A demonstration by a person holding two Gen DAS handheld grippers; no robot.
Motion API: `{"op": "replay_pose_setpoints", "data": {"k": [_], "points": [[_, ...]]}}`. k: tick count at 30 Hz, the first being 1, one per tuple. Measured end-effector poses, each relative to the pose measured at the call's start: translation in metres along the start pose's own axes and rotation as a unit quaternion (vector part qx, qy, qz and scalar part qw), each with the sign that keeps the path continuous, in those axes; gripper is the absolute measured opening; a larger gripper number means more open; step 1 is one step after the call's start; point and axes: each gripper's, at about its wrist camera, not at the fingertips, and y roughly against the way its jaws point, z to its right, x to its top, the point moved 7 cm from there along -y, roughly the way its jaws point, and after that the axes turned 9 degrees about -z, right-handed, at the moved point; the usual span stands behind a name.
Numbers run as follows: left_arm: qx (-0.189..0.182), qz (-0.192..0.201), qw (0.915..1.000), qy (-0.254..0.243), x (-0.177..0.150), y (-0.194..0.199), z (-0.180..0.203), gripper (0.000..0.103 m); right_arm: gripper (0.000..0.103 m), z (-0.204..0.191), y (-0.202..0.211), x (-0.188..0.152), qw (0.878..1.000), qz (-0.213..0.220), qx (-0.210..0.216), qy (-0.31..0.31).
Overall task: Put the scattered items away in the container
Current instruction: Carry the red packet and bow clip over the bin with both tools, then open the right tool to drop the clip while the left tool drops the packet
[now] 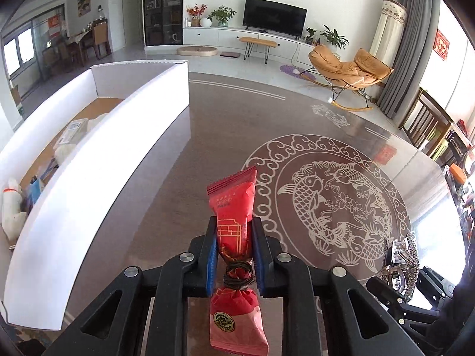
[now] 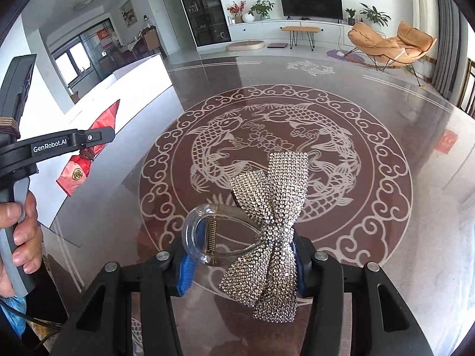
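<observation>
1. My left gripper [image 1: 234, 238] is clamped on a red crinkly foil snack packet with gold print [image 1: 233, 207], a dark thread wound round its pinched waist. The fingers press just forward of that waist, where I judge the grip safest: it looks light and soft and would slide if pinched on the slick flat end.
2. My right gripper [image 2: 240, 267] grips a rhinestone-covered silver bow hair clip with a clear plastic claw and brass spring [image 2: 267, 231]. The pads sit on the bow's knot. I judge it stiff, bumpy enough not to slip, but brittle at the claw.
3. The tall white cardboard box [image 1: 98, 160] stands forward and left of the left gripper, already holding pale soft items.
4. Beneath both lies a glossy brown table with white carp pattern [image 2: 356, 178].
</observation>
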Motion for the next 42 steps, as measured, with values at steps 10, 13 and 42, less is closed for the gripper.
{"op": "replay_pose_setpoints", "data": {"k": [10,13,42], "points": [[0.108,0.065,0.9864,0.106,0.037,0.129,-0.189,0.02,0.051,-0.253,0.051,0.12,0.974,0.071,0.141,0.161],[0.119,0.083,0.9806,0.132,0.047,0.152,-0.231,0.02,0.051,-0.328,0.059,0.153,0.962,0.087,0.154,0.209],[0.196,0.013,0.9552,0.222,0.079,0.048,-0.309,0.08,0.067,-0.401,-0.115,0.261,0.978,-0.036,0.067,0.196]]}}
